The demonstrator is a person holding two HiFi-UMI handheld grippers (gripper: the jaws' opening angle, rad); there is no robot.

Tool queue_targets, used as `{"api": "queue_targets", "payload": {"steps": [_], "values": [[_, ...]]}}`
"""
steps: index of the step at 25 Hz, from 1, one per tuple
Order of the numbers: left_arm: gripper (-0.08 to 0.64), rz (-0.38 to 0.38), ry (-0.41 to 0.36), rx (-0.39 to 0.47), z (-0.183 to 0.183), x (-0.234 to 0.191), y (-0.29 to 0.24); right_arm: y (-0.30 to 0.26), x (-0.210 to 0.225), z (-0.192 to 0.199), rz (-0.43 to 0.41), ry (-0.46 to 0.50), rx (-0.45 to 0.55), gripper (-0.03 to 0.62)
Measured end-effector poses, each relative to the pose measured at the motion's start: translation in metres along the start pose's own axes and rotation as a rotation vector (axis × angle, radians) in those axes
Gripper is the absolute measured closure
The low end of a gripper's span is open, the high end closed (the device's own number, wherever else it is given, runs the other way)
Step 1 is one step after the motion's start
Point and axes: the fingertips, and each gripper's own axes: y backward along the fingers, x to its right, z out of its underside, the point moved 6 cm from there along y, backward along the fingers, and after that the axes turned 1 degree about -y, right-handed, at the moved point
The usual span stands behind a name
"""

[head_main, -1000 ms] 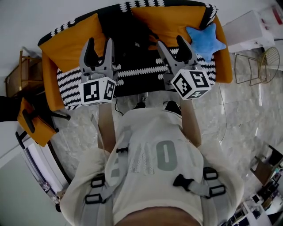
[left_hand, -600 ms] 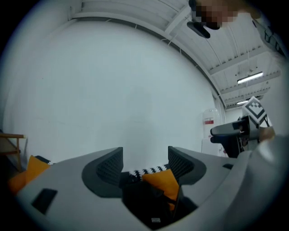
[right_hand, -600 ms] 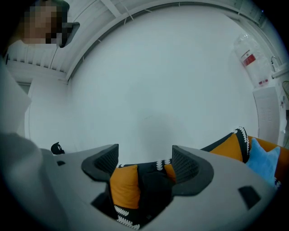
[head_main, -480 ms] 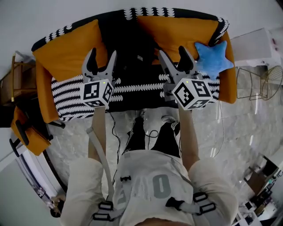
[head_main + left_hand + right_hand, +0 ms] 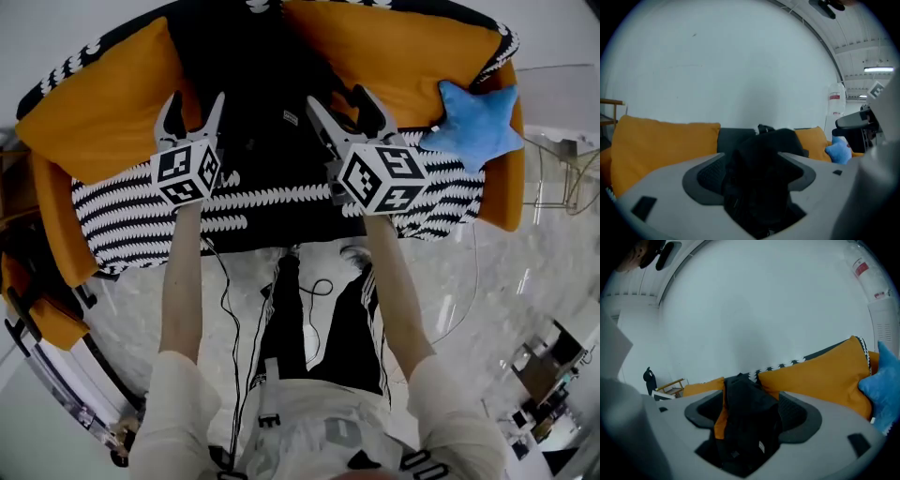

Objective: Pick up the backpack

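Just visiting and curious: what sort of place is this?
Probably a living room or lounge corner: a sofa with a black-and-white patterned seat, big orange cushions, a blue star pillow, and a pale marble-look floor.

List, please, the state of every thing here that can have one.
Backpack: on the sofa, leaning on its backrest, not gripped.
Left tongs: open, just been opening, backpack ahead in the gap, not gripped.
Right tongs: open, just been opening, backpack ahead in the gap, not gripped.
Star pillow: lying at the sofa's right end.
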Motion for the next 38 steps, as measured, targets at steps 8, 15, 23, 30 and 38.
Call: {"api": "queue_targets", "payload": {"steps": [8,15,23,30,38], "values": [[0.216,-0.006,0.016,-0.207,0.119,-0.037,-0.054,-0.061,0.039,0.094,0.043,-0.008,-0.151,0.232],[0.216,-0.003,0.056,-0.323,0.186,-0.043,-0.078,-0.081,0.069,0.173,0.089,-0.053,-0.269,0.233],[0.230,-0.002,0.078,-0.358,0.205,-0.052,-0.092,-0.094,0.081,0.203,0.124,-0.076,-0.327,0.233],[0.405,-0.039,0.047,-0.418,0.202,-0.052,-0.094,-0.092,0.081,0.205,0.120,-0.067,-0.334,0.470],[0.503,-0.030,-0.025,-0.387,0.193,-0.043,-0.081,-0.093,0.071,0.205,0.116,-0.065,-0.331,0.532]]}}
